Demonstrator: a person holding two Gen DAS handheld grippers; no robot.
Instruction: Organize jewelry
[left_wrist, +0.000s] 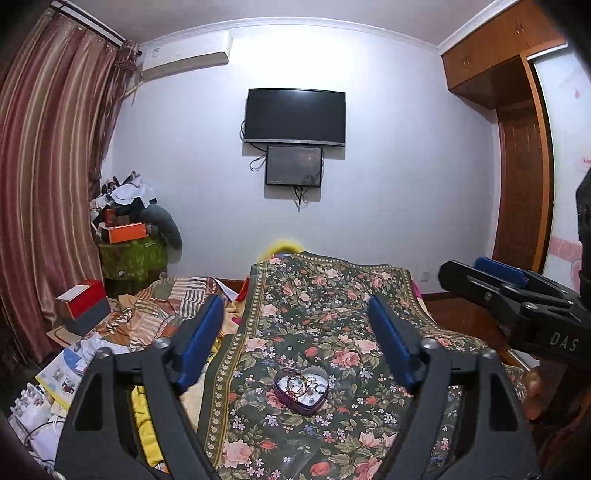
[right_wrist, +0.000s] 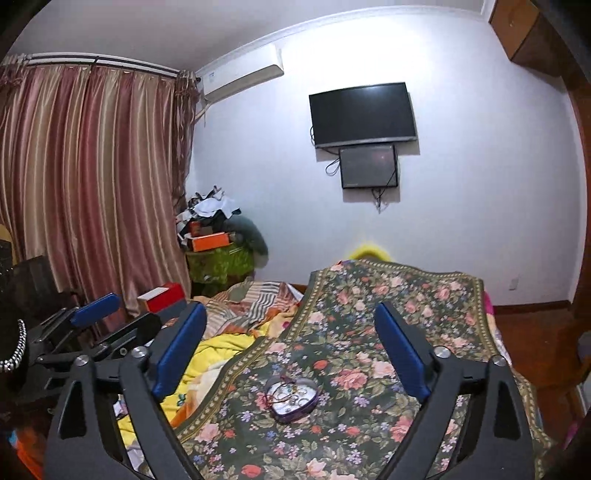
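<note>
Both tongs up in the air over the bed, nothing gripped. My left tongs (left_wrist: 295, 332) are spread wide, blue pads (left_wrist: 201, 343) well apart. My right tongs (right_wrist: 291, 343) are spread just as wide, nothing between the fingers.

The purple heart-shaped tin (left_wrist: 301, 389) sits open on the dark floral rose-print cloth (left_wrist: 332, 295) that covers the bed, below and between the fingers in both views. In it I see a tangle of jewelry (left_wrist: 303, 384): silver rings, some thin cord or chain; pieces too small to sort out. Neither pair touches the tin.

From the left wrist view the right tongs come in at the right edge, well above the cloth. Black wall-mounted TV (left_wrist: 294, 116) straight ahead, striped pink curtains (left_wrist: 48, 166) to the left.
</note>
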